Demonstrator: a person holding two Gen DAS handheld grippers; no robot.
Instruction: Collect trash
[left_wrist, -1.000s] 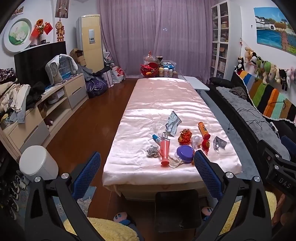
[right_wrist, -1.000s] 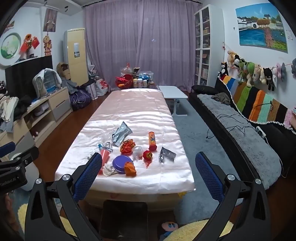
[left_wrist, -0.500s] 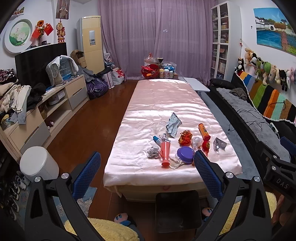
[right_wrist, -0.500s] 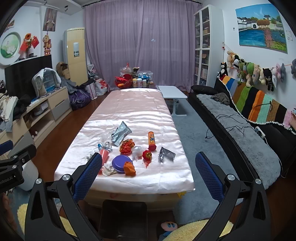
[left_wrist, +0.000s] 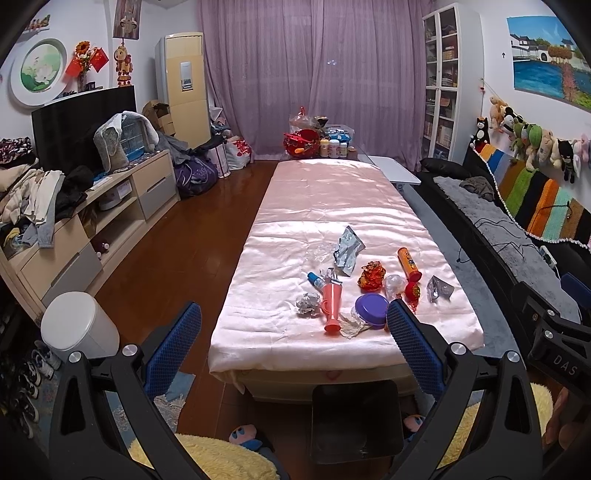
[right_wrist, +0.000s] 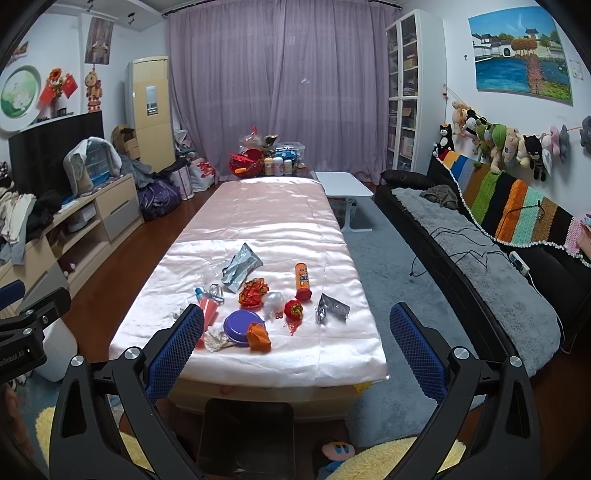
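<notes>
My left gripper and right gripper, both spread wide and empty, face light, crushable trash on the pink table, best pinched at crumpled folds

We see a glossy pale pink cloth under a purple lid, an orange tube and silver foil wrappers. Our gripper pads are blue mesh on black arms. Lilac curtains hang beyond, beside a blanket striped orange, green, black and mint.

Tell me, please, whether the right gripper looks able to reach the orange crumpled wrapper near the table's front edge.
Probably yes: the right gripper is open, and the orange crumpled wrapper lies uncovered beside the purple lid, nothing between.
</notes>
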